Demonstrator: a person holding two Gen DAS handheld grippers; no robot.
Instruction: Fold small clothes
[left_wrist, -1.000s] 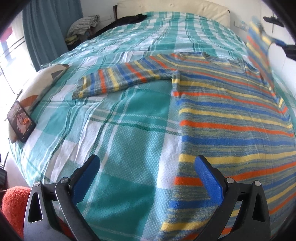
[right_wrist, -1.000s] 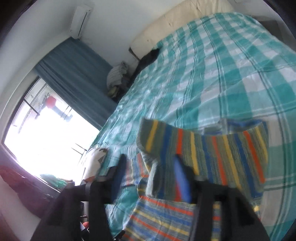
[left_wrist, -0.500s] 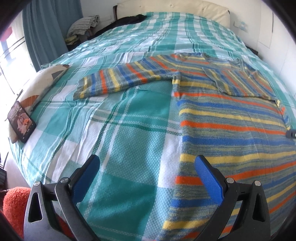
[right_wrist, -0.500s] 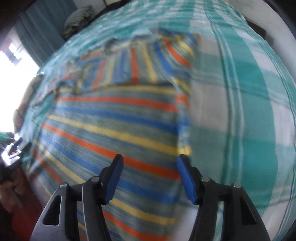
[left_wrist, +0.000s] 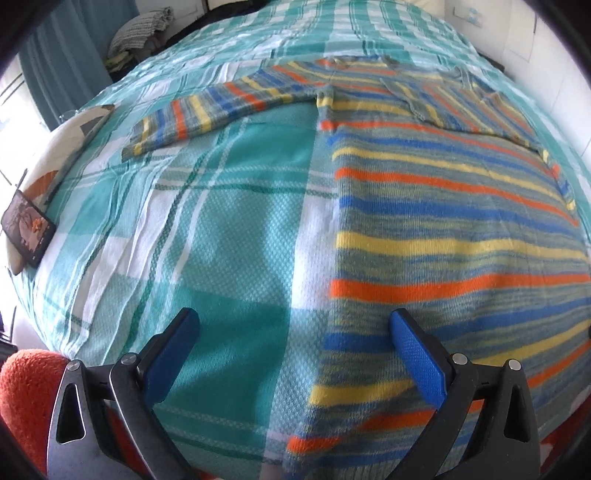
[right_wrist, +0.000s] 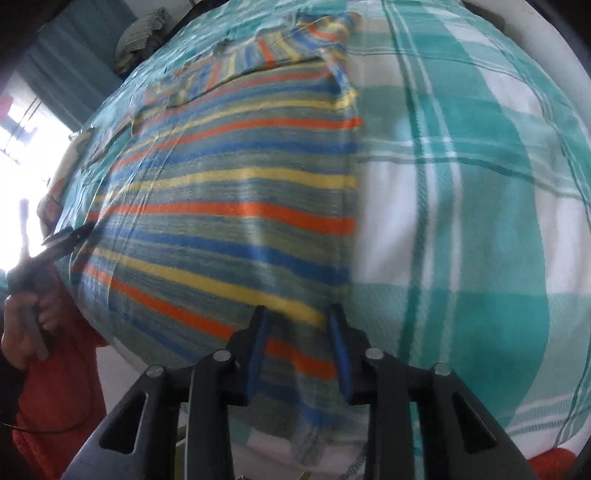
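One second back, the right claw (right_wrist: 299, 350) was raised with a sleeve of the striped sweater (left_wrist: 443, 229) clamped in it; that sleeve now lies folded across the chest, and the claw sits low at the sweater's near right edge, its jaws narrowed from half a second ago, a strip of knit between the blue pads without visible grip. Left claw (left_wrist: 291, 354) holds the same station throughout, jaws wide apart and released, straddling the sweater's left edge above the checked bedspread (left_wrist: 221, 229). Sweater lies flat on the bed, bands of orange, blue and yellow, left sleeve stretched outward toward the phone (left_wrist: 27, 230).
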